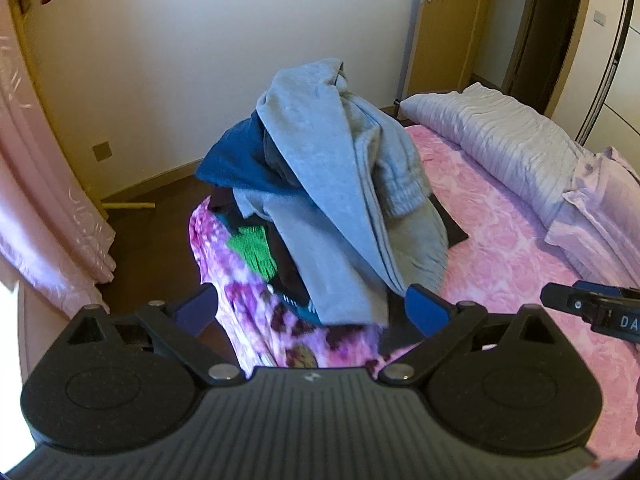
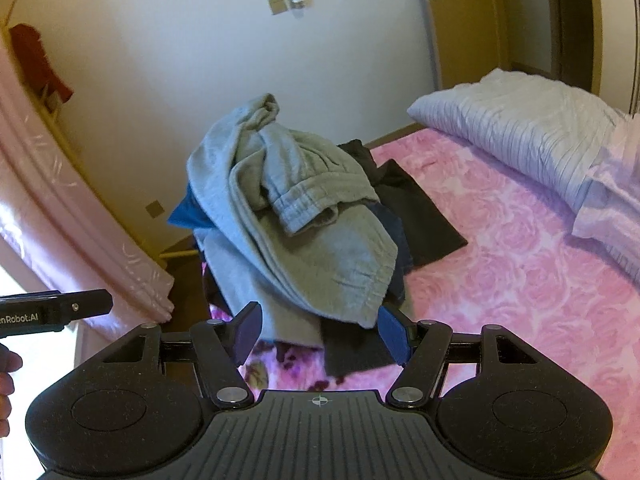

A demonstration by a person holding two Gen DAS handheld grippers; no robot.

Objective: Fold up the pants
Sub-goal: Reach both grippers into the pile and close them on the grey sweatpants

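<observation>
Grey sweatpants lie crumpled on top of a heap of clothes at the bed's corner; in the right wrist view the same grey sweatpants show a ribbed cuff near the top. My left gripper is open, its blue pads on either side of the pants' lower edge without pinching it. My right gripper is open too, just short of the pile's near edge. Each gripper's tip shows at the edge of the other's view.
Under the pants sit a blue garment, dark clothes and something green. The pink floral bedspread stretches right. A striped pillow lies at the back. A pink curtain hangs left.
</observation>
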